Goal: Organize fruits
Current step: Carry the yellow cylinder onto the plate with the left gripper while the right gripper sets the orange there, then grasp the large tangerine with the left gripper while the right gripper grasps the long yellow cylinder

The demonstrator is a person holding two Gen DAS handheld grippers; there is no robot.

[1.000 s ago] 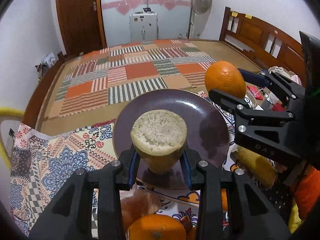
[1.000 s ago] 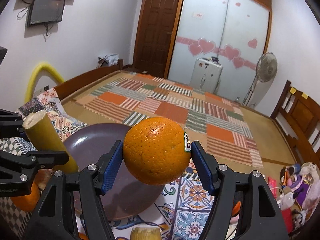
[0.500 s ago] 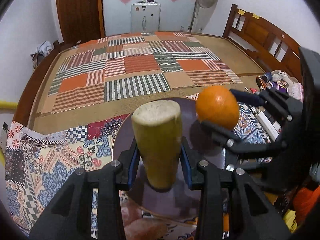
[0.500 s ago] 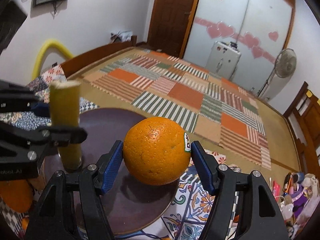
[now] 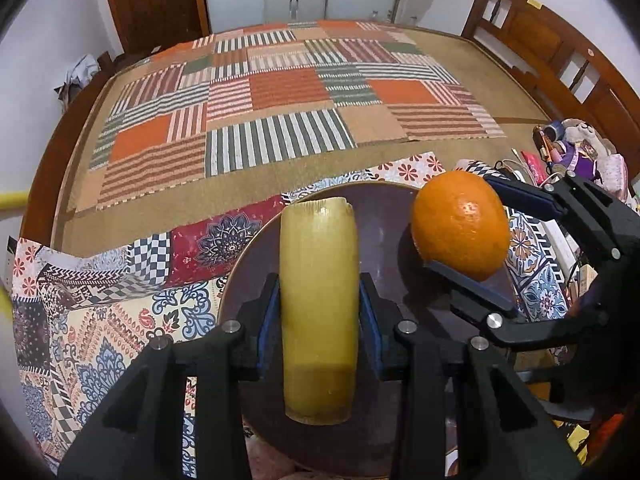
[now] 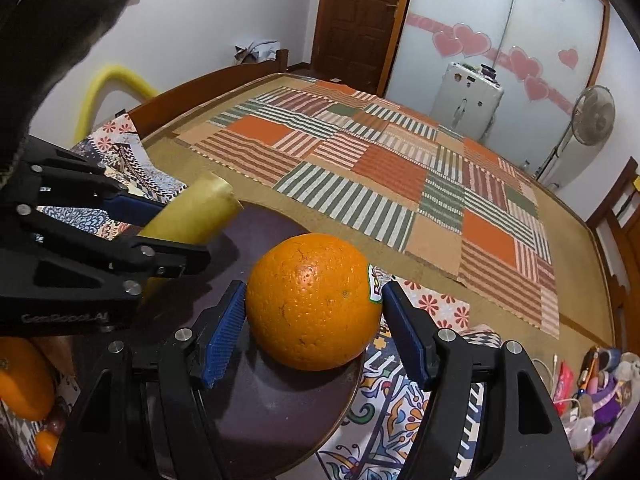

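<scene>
Yellow banana piece and an orange, each pinched in its own tongs above the dark plate.

Blue pads of the left gripper press both sides of the cut banana piece at mid-length, and it stands nearly upright over the near part of the plate; it looks light and soft, likely to bruise under a hard squeeze, so the middle of its length is the sensible hold. To its right, the right gripper clamps the orange across its widest part; round, firm and heavier, it could roll once let go, so I would set it well inside the rim. Under the plate lies a patterned cloth; beyond it a striped patchwork mat covers a wide bed, with a brown door and a standing fan at the far wall.
</scene>
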